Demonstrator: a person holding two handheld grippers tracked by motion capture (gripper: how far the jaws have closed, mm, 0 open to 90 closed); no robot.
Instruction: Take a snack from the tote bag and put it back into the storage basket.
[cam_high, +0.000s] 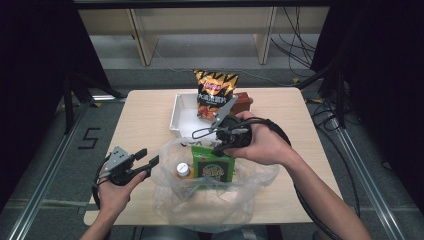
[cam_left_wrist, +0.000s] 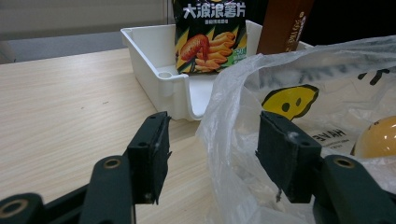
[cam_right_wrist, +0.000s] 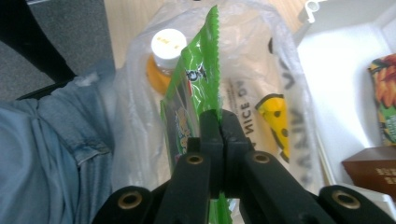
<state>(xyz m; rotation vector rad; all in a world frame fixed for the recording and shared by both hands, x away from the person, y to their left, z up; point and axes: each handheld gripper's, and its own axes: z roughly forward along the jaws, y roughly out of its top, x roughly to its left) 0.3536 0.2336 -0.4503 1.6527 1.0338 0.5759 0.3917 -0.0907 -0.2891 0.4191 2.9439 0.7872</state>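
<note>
Green snack packet (cam_right_wrist: 194, 88) is clamped by its edge between the jaws of the right tongs (cam_right_wrist: 219, 126), seen plainly in the right gripper view: jaws are pressed together w/ the thin crimped seam pinched between them. Packet is held upright over the mouth of a clear plastic bag (cam_high: 210, 195), its lower part inside the bag, near the front middle of the worktop (cam_high: 145, 120). In the high view the packet (cam_high: 214, 170) is seen just below the right tongs (cam_high: 220, 145), which are pointed down at it from the hand above.

Orange bottle w/ a white cap (cam_high: 183, 171) is stood inside the bag, just beside the packet on its left; whether they touch can't be told.

Left tongs (cam_high: 150, 159) are held partly apart, approx. half wide, nothing gripped. In the left gripper view one jaw is set outside the bag over bare worktop, the other is seen in front of the bag film (cam_left_wrist: 243, 140); contact w/ the film can't be told. Left tongs are kept at the bag's left rim, near the packet but apart from it.

White tray (cam_high: 176, 112) is set behind the bag; a chip bag (cam_high: 216, 92) w/ orange-black print & a brown box (cam_high: 242, 102) are stood in it.
</note>
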